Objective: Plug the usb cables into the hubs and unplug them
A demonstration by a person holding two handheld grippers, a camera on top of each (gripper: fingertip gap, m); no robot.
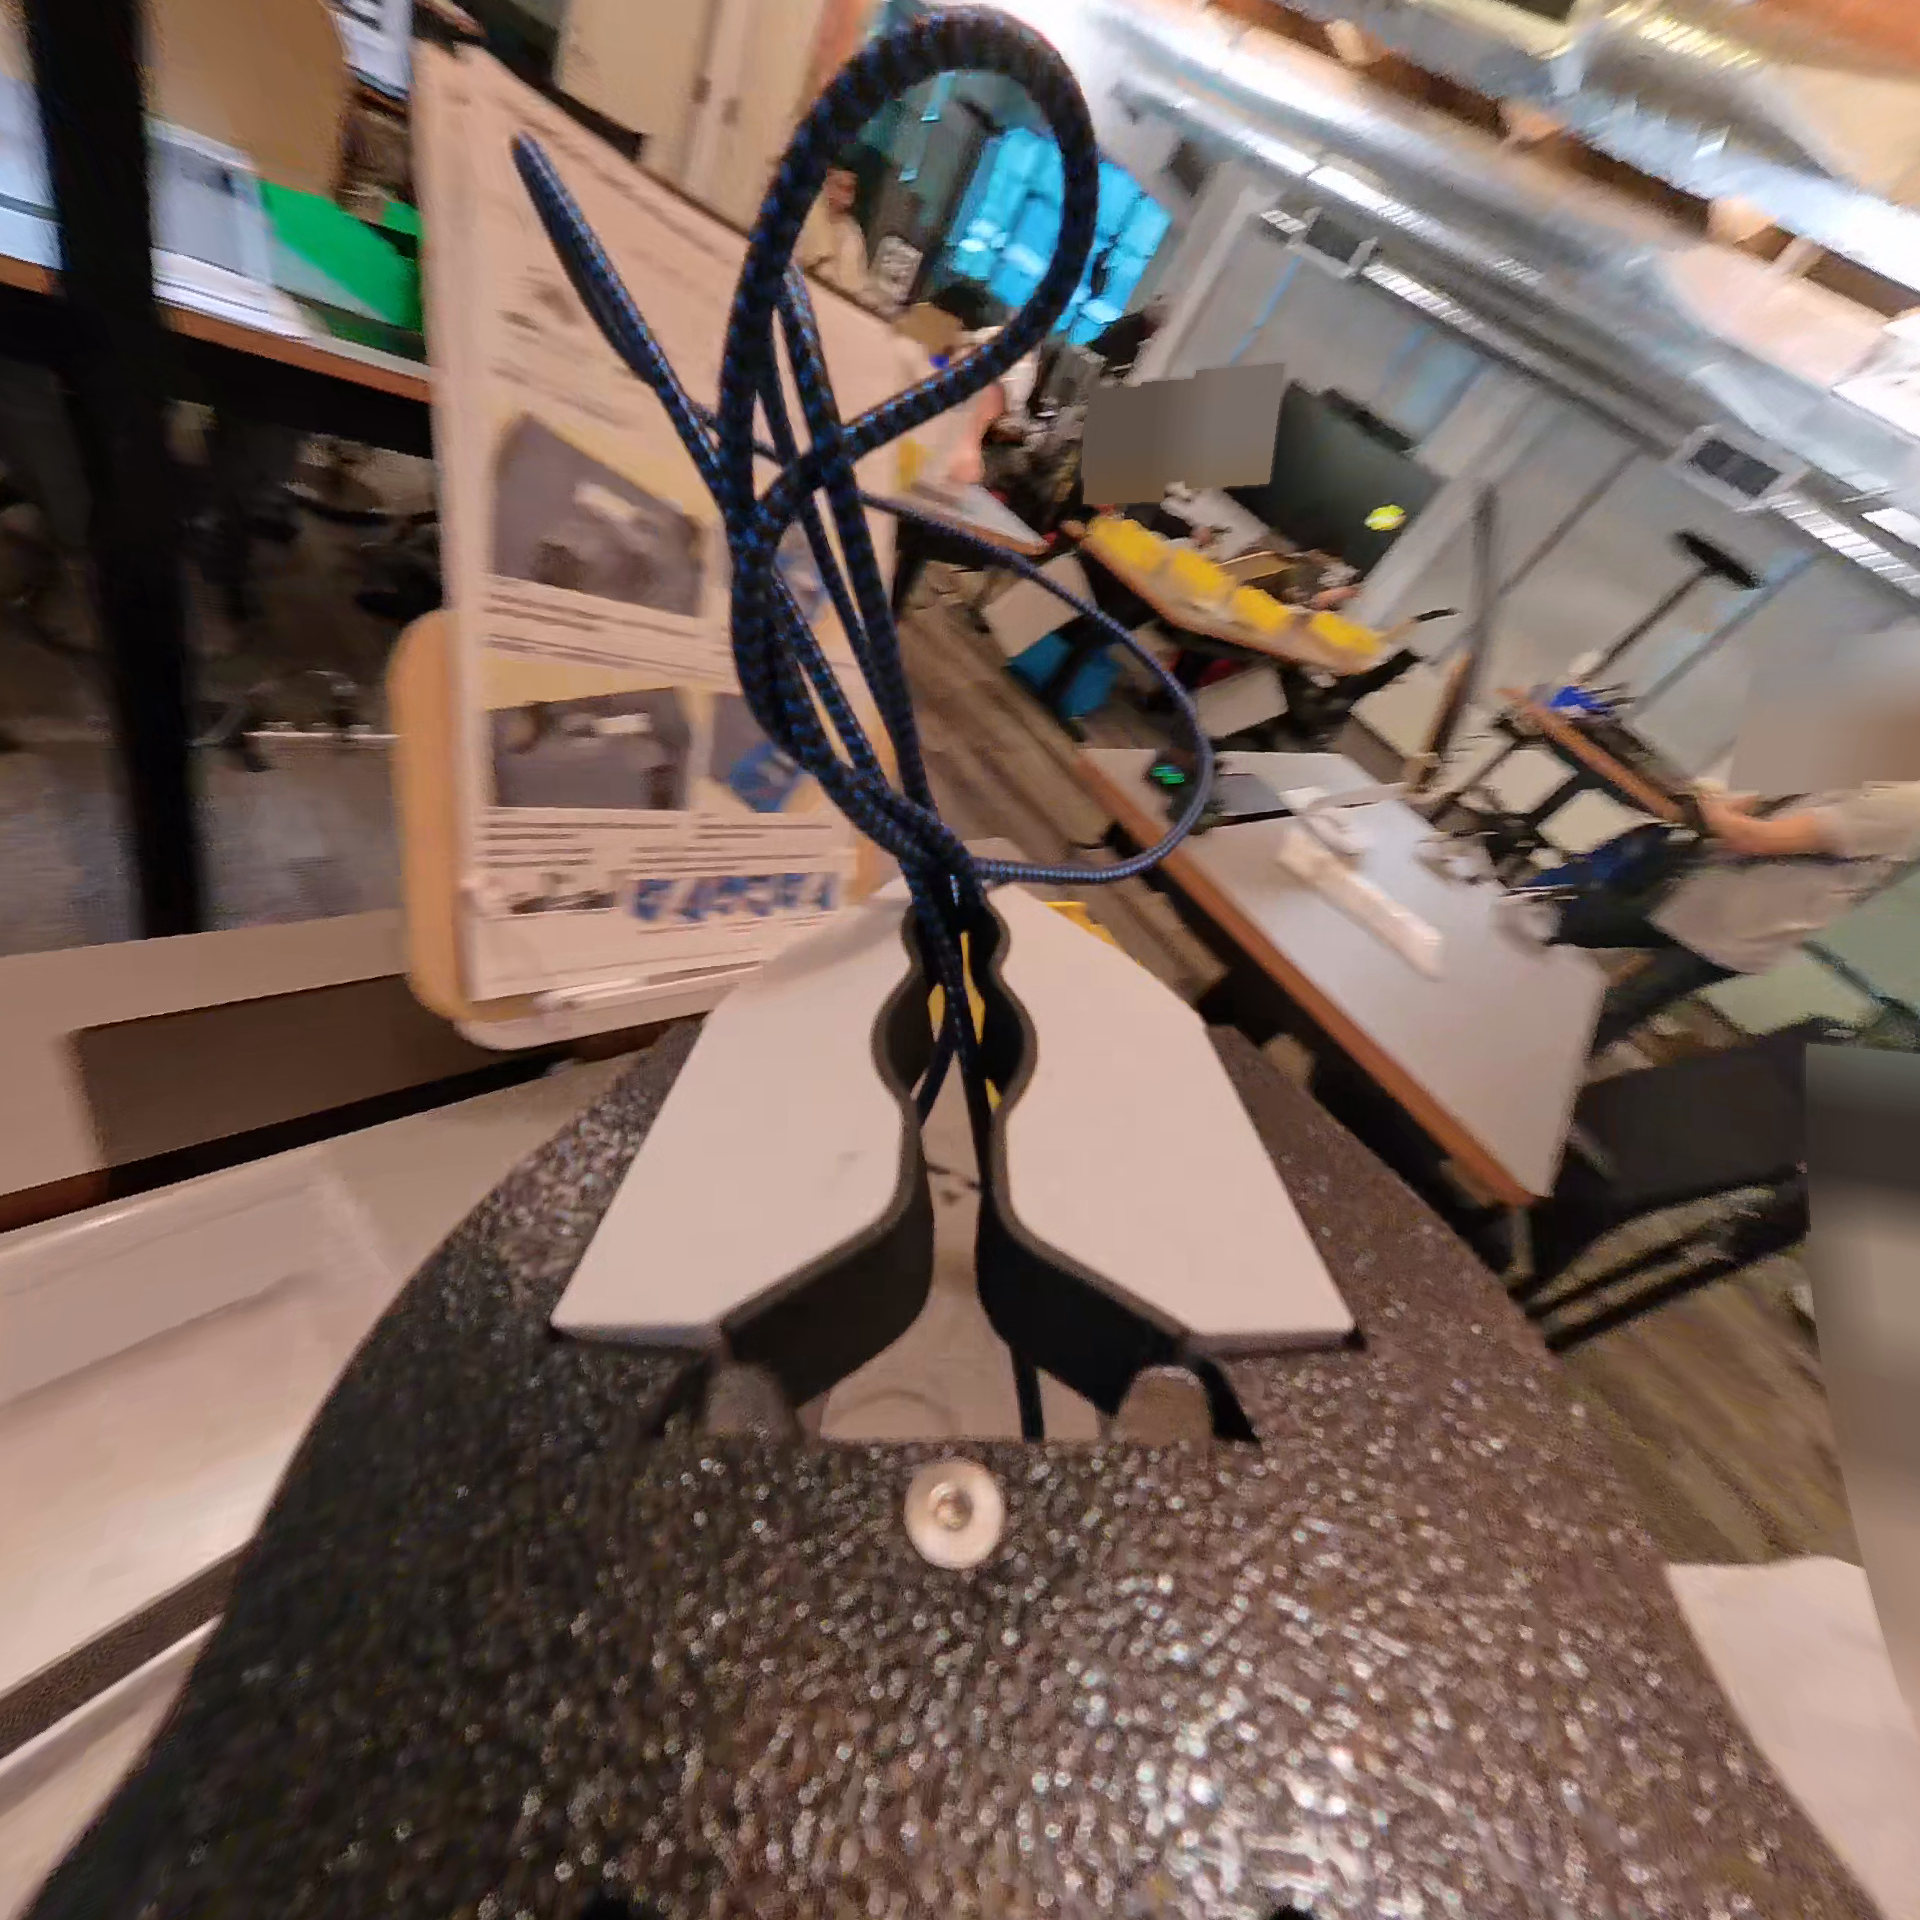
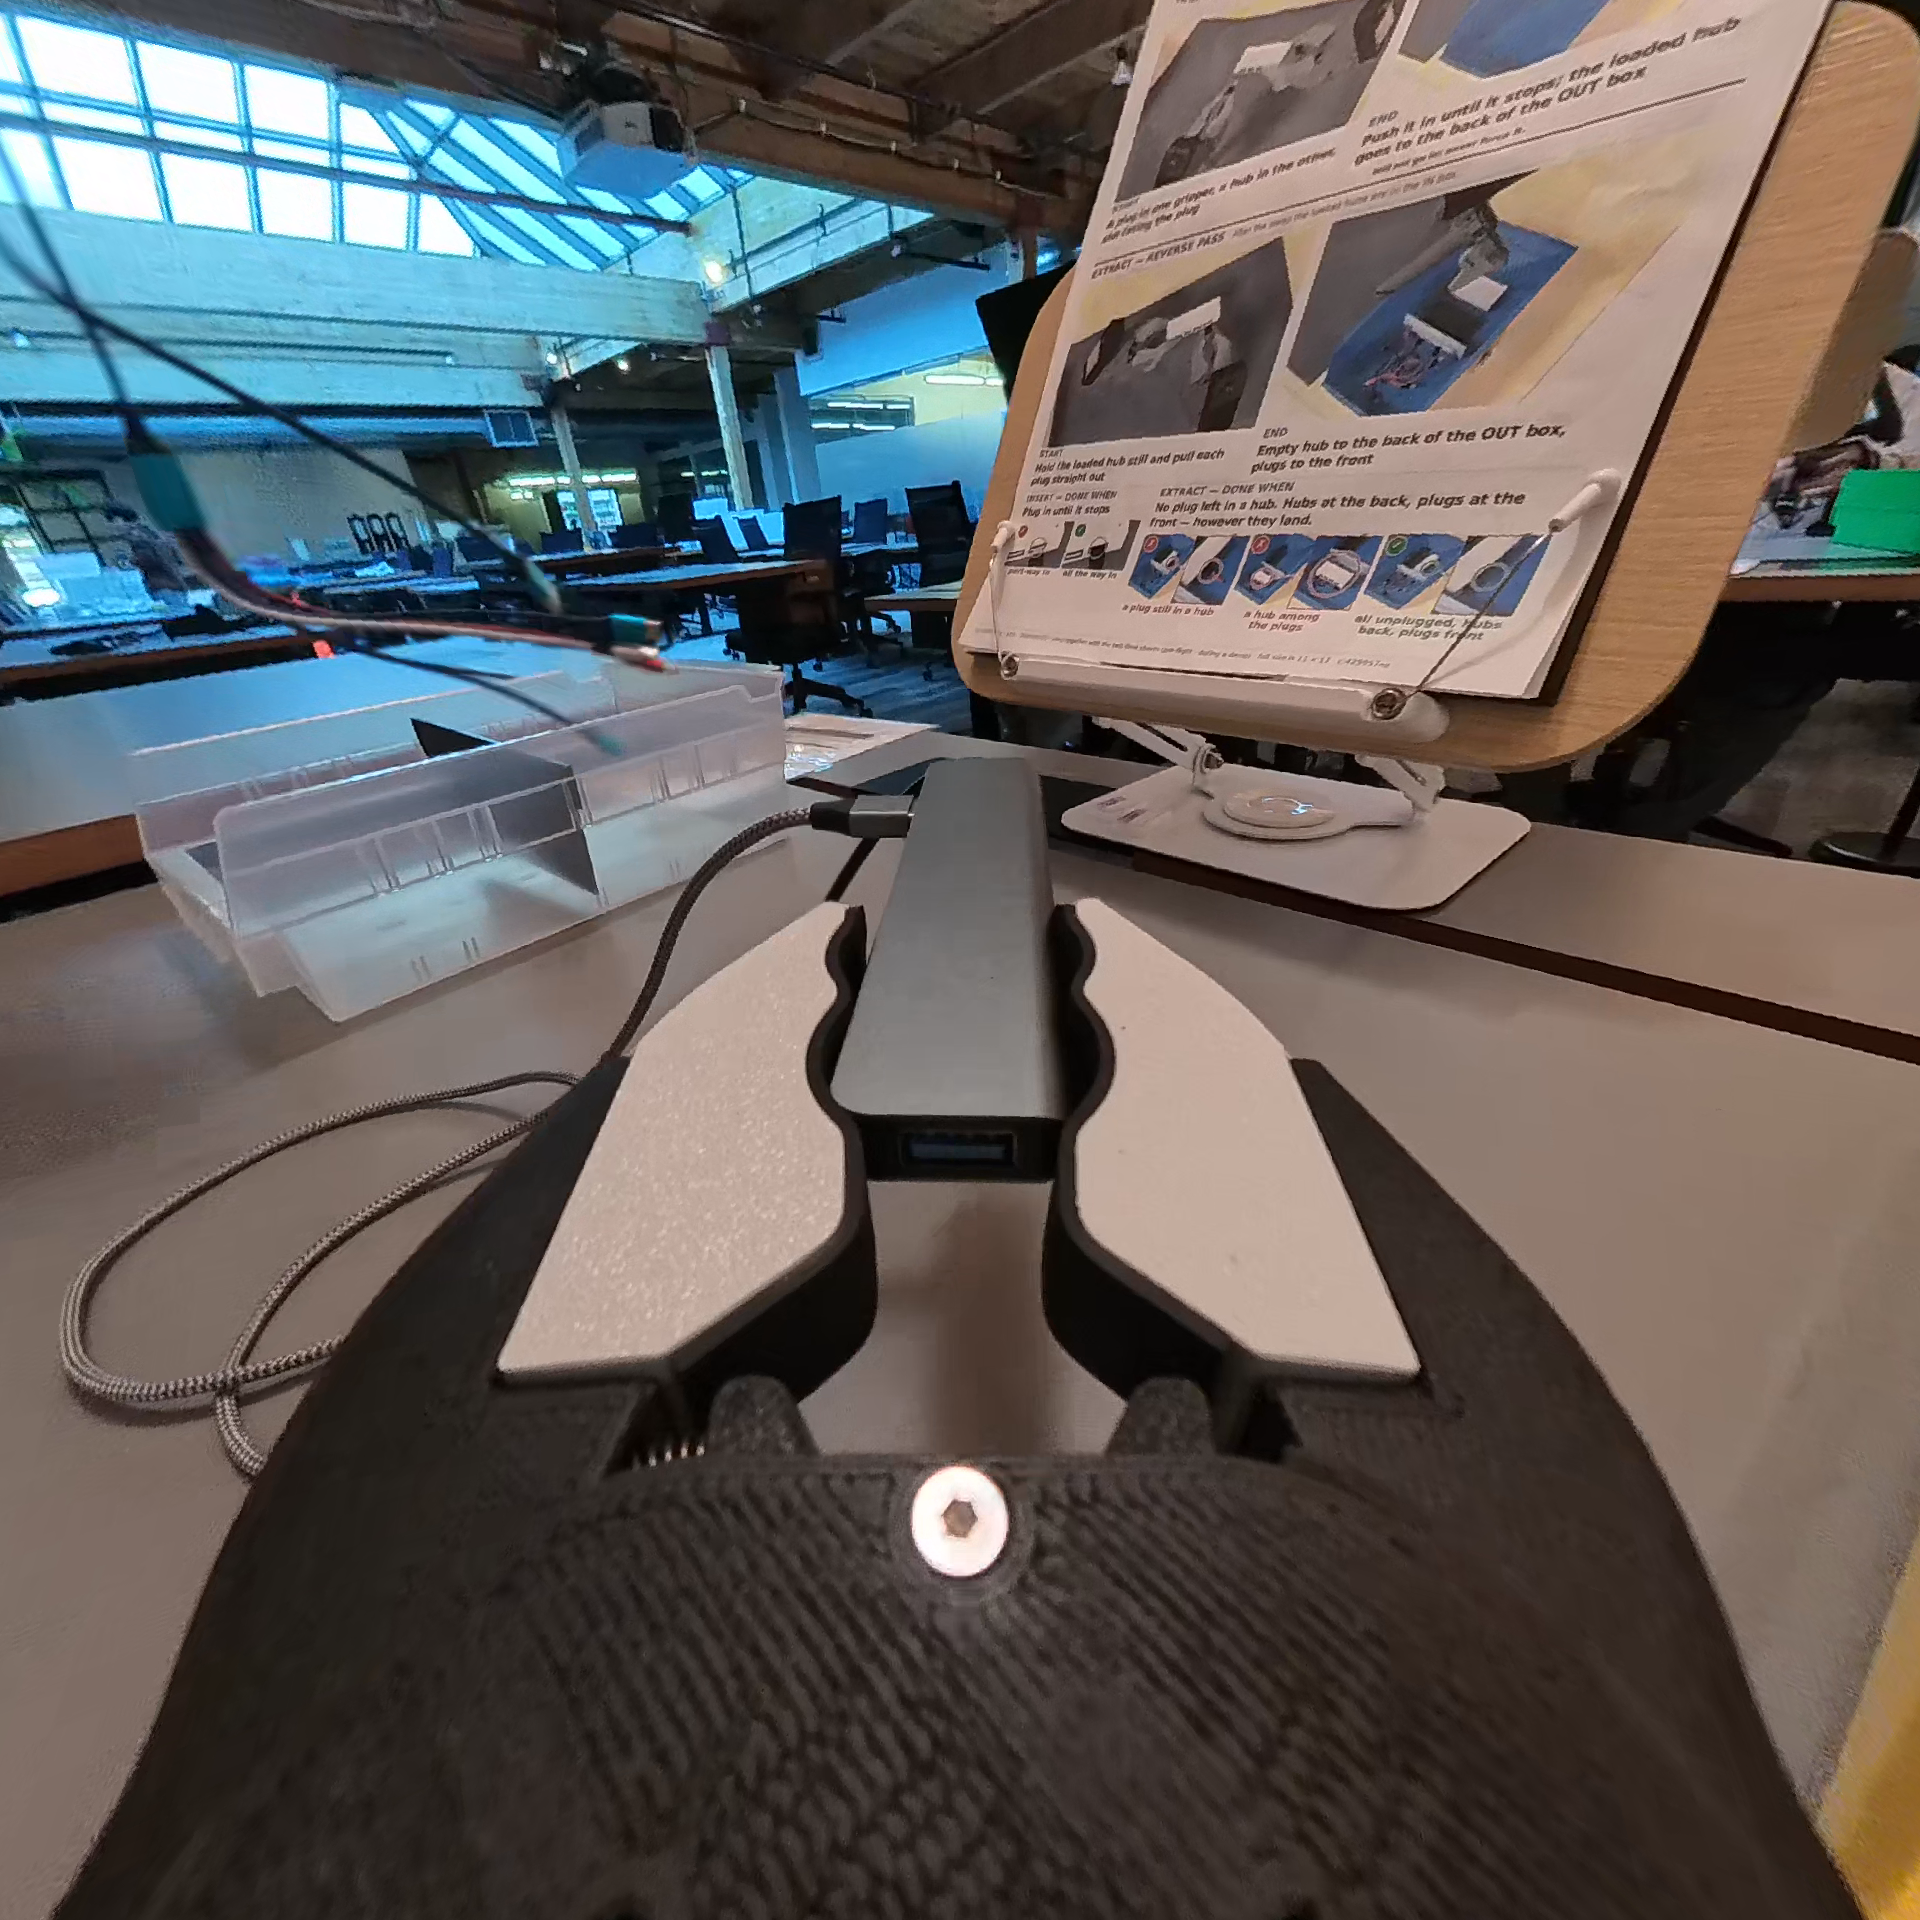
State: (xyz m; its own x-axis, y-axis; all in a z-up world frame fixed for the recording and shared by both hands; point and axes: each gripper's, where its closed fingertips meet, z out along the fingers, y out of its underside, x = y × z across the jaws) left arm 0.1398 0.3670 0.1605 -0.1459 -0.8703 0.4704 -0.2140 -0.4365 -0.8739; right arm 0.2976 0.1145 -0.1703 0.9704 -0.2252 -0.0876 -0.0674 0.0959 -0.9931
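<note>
Centre frame, right wrist view: right gripper (image 2: pixel 956 997) clamped on grey hub (image 2: pixel 951 956), near-end port empty; left gripper (image 1: pixel 951 997) pinched around blue braided cable (image 1: pixel 821 582), plug unseen. Step: likely pre-insertion. Next: find plug, align with port

Daylight is pouring through the skylight windows (image 2: pixel 208 156) in the right wrist view, giving the far hall a cool blue cast while the grey table (image 2: pixel 1558 1143) is showing only soft shadows. The left wrist view is smearing with motion blur across the whole background, and light is glinting in speckles off the gripper's black body. Both wide-angle pictures are bending straight lines toward the edges.
</note>
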